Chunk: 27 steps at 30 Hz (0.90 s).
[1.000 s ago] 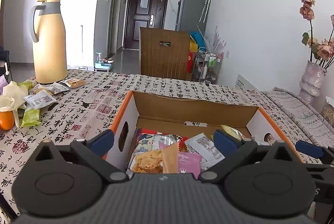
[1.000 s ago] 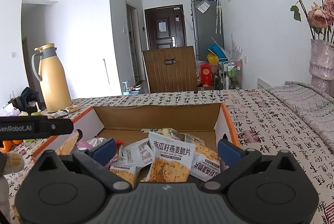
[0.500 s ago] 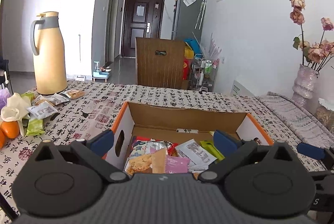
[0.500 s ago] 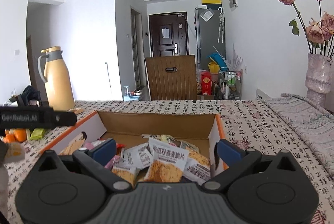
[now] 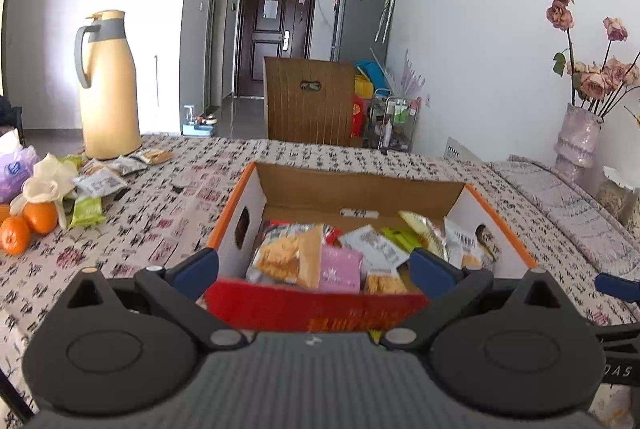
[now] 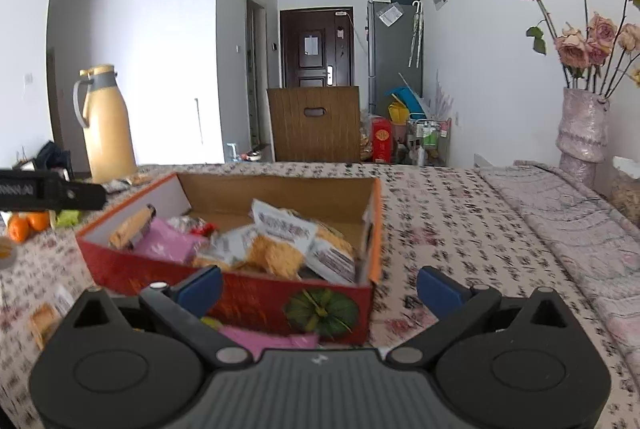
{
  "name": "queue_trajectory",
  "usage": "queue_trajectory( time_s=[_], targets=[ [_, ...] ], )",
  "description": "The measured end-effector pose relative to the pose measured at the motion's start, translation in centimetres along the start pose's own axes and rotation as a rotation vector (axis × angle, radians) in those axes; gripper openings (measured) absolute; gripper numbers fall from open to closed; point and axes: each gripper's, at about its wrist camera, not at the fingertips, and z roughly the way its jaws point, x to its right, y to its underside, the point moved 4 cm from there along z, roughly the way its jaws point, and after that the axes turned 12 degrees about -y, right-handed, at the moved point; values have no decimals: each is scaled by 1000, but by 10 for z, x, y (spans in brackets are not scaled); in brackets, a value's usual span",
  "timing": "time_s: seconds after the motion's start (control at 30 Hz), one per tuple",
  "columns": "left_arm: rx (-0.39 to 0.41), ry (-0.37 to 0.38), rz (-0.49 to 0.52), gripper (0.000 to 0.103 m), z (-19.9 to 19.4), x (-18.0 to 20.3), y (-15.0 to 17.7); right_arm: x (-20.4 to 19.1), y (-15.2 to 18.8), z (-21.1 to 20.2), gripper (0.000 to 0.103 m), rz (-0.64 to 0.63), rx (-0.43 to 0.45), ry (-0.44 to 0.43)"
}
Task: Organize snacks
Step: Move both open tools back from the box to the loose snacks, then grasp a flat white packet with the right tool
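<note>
Both grippers, left point(image 5: 314, 265) and right point(image 6: 320, 287), hover with released jaws before the snack box point(image 5: 316, 303).

oranges point(image 5: 28, 225) (half cut off)

Red-fronted cardboard box point(image 6: 256, 299) with orange rims and a green pumpkin print; pink snack packet point(image 5: 341, 268) inside; tablecloth point(image 6: 440, 213) white with black calligraphy; beige thermos jug point(image 5: 107, 85), grey collar; oranges point(image 5: 28, 225) bright orange
</note>
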Motion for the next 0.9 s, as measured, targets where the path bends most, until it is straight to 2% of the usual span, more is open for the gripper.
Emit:
queue_trajectory(
  time_s=[0.3, 0.57, 0.9],
  targets=[
    [-41, -26, 13, 103, -10, -17, 25, 24, 26, -12, 103, 39, -41, 43],
    [-80, -49, 30, 103, -10, -23, 41, 37, 45, -10, 103, 19, -134, 65],
    [-97, -63, 37, 103, -8, -18, 45, 47, 33, 30, 103, 28, -222, 65]
  ],
)
